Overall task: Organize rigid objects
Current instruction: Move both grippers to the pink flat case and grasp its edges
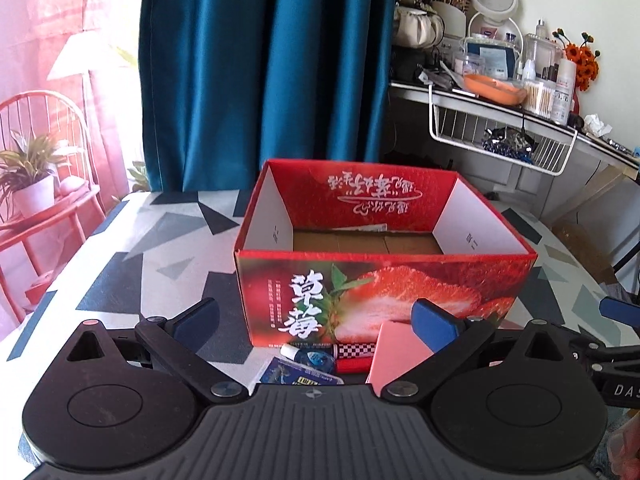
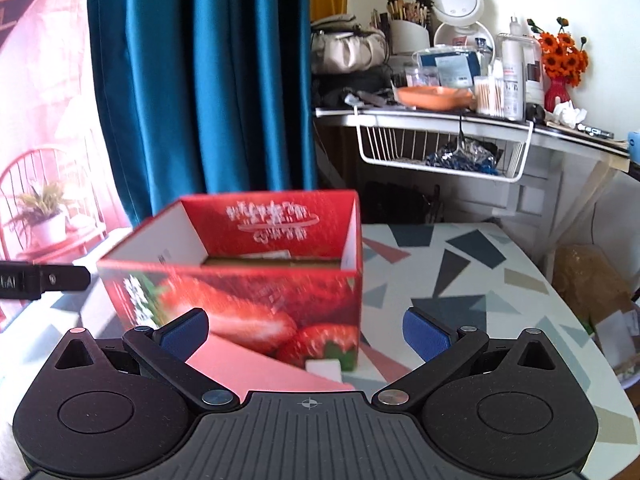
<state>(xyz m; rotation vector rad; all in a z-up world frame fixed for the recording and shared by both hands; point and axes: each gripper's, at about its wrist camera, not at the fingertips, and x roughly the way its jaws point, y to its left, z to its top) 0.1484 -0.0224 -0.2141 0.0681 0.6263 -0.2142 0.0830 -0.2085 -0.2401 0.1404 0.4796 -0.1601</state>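
Observation:
A red strawberry box (image 1: pixel 380 280) stands open on the patterned table (image 1: pixel 160 248); its brown floor looks bare apart from a paper scrap. In front of it lie a pink flat box (image 1: pixel 394 350), a red checkered lighter (image 1: pixel 354 356), a small blue-labelled bottle (image 1: pixel 310 358) and a blue card pack (image 1: pixel 296 374). My left gripper (image 1: pixel 316 320) is open and empty above these items. My right gripper (image 2: pixel 306 330) is open and empty, over the pink box (image 2: pixel 256 364) and a white block (image 2: pixel 324 368), near the strawberry box (image 2: pixel 240 300).
A cluttered white shelf (image 2: pixel 440 118) with a wire basket (image 2: pixel 444 152) stands behind on the right. A teal curtain (image 1: pixel 260 72) hangs behind the table. A red chair with a potted plant (image 1: pixel 32 184) is at the left. The table's right half (image 2: pixel 460 280) shows bare pattern.

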